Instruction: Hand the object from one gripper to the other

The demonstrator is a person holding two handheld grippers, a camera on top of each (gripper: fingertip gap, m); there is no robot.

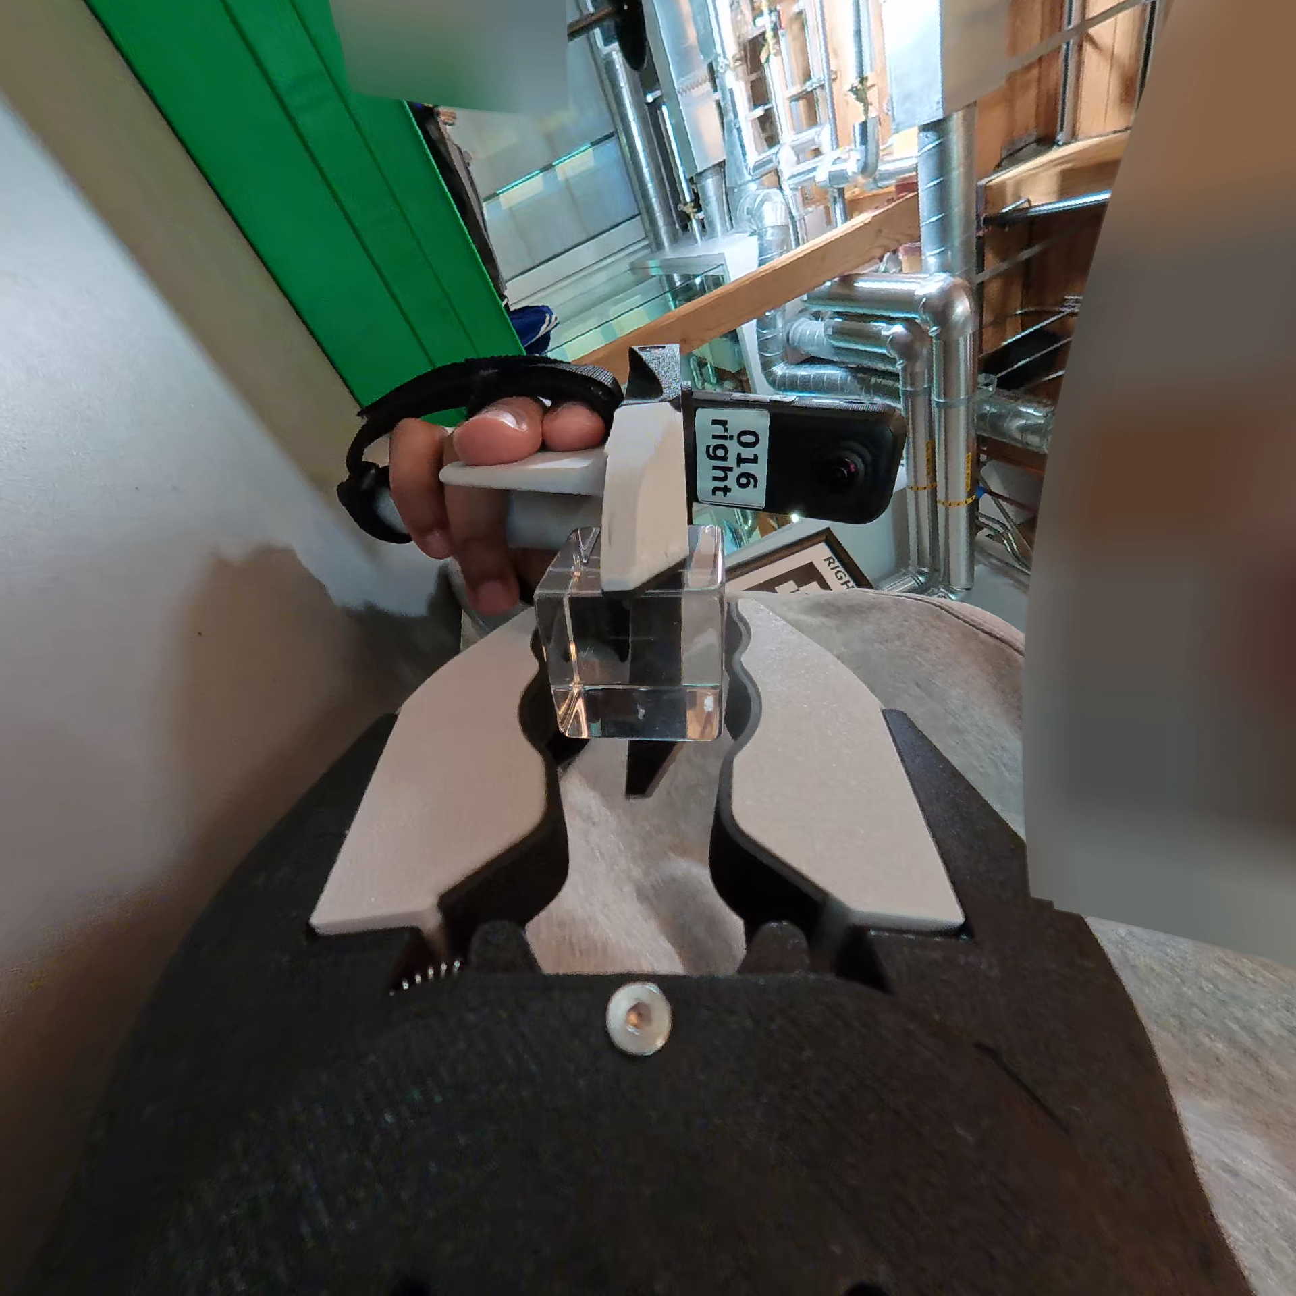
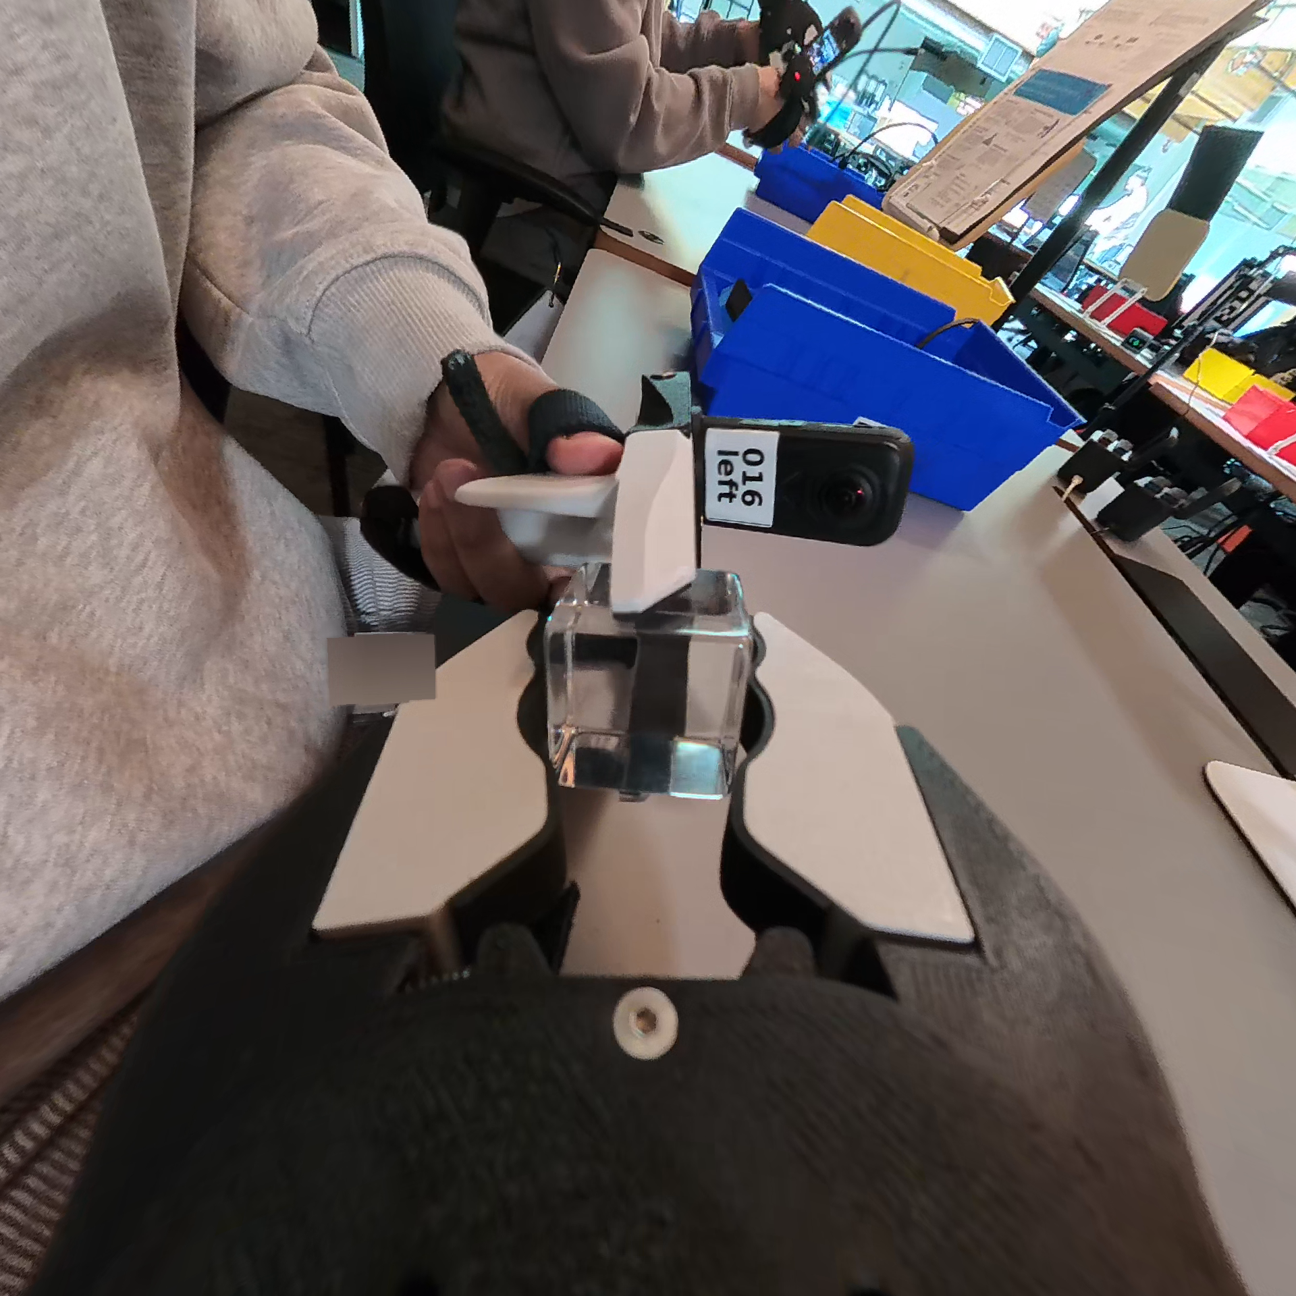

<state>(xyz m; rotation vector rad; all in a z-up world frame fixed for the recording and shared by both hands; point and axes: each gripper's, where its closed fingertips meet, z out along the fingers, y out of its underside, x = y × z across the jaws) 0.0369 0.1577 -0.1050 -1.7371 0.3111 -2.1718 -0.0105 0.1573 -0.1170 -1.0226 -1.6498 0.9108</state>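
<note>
You've got the clear glassy cube (image 1: pixel 631 642) pinched mid-air by both tools at once, left gripper (image 1: pixel 635 673) and right gripper (image 2: pixel 649 691) each clamped on it, so ease one off slowly, keeping the other squeezed.

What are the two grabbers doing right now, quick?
Left gripper: closed on the clear cube, fingers on both sides.
Right gripper: also closed on the clear cube, gripping it crosswise.
</note>
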